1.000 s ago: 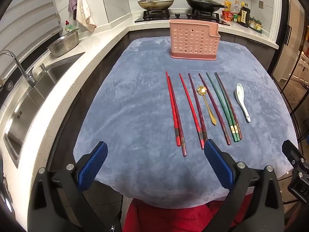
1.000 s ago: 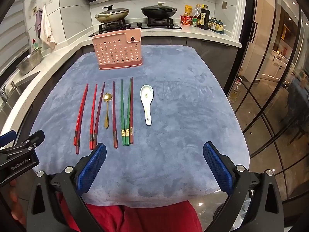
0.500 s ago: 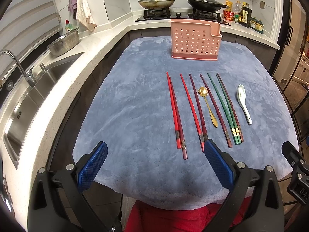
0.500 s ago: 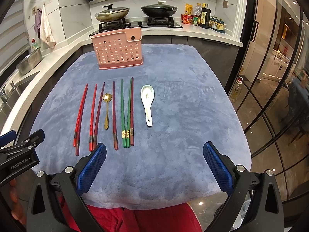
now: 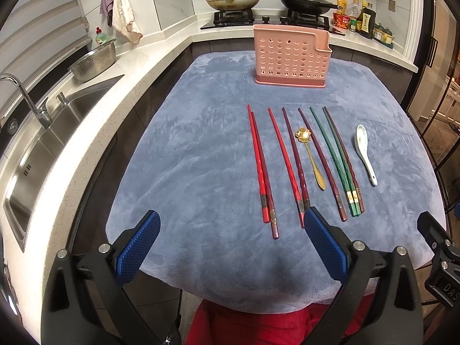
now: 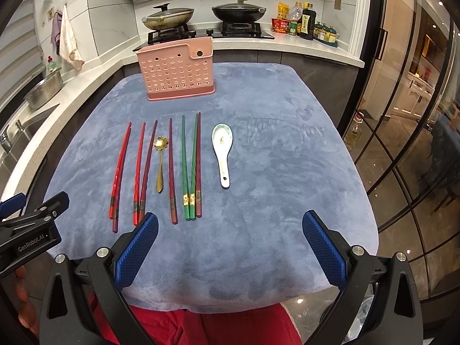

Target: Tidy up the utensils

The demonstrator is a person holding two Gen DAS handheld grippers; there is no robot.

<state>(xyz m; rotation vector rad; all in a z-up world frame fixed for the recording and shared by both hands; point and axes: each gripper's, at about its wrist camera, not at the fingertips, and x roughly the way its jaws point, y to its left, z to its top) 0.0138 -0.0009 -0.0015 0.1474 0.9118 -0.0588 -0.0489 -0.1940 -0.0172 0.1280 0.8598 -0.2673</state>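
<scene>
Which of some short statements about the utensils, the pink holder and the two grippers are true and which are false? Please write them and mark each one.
1. The white spoon lies to the right of all the chopsticks. True.
2. The gold spoon is already standing in the pink holder. False: it lies flat on the blue cloth, between chopsticks.
3. The left gripper is open and holds nothing. True.
4. The right gripper is shut on the green chopsticks. False: it is open and empty; they lie on the cloth.
5. The holder stands upright on the cloth, beyond the utensils. True.
</scene>
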